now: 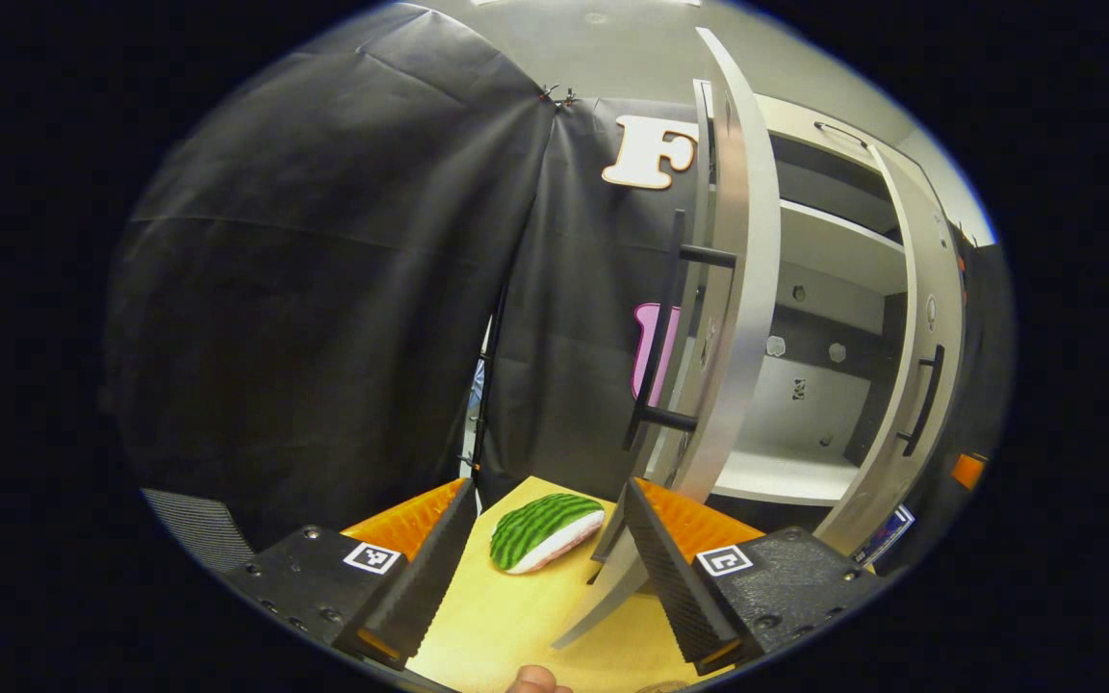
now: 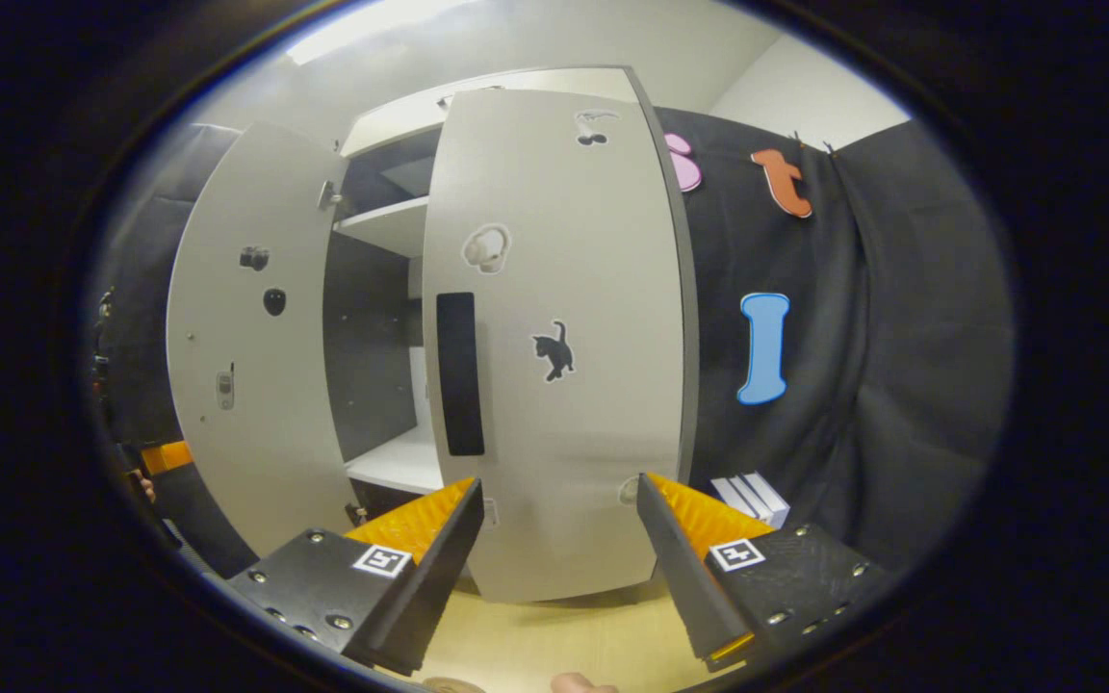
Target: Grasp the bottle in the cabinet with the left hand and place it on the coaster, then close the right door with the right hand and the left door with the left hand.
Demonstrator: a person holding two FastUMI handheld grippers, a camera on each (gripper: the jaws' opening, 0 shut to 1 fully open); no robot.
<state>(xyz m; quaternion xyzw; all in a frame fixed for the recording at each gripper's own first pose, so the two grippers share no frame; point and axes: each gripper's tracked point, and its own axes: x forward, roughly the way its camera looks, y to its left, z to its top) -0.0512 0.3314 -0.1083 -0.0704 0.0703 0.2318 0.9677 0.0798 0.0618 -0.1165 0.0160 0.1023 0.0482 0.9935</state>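
Note:
In the left gripper view my left gripper (image 1: 545,577) is open. The cabinet's left door (image 1: 742,289) stands edge-on just ahead, black handle (image 1: 670,337) on its outer face. Its lower corner reaches down between my fingers, close to the right finger (image 1: 675,568). Behind it the cabinet's shelves (image 1: 786,472) look bare, and the right door (image 1: 920,385) stands farther right. In the right gripper view my right gripper (image 2: 559,568) is open, facing the outer face of the right door (image 2: 564,337) near its bottom edge. The left door (image 2: 246,337) hangs open at the left.
A toy watermelon slice (image 1: 545,529) lies on the wooden table (image 1: 516,626) ahead of my left gripper. White books (image 2: 752,496) stand right of the cabinet. An orange part of the other gripper (image 2: 165,454) and a hand (image 2: 141,481) show at the far left.

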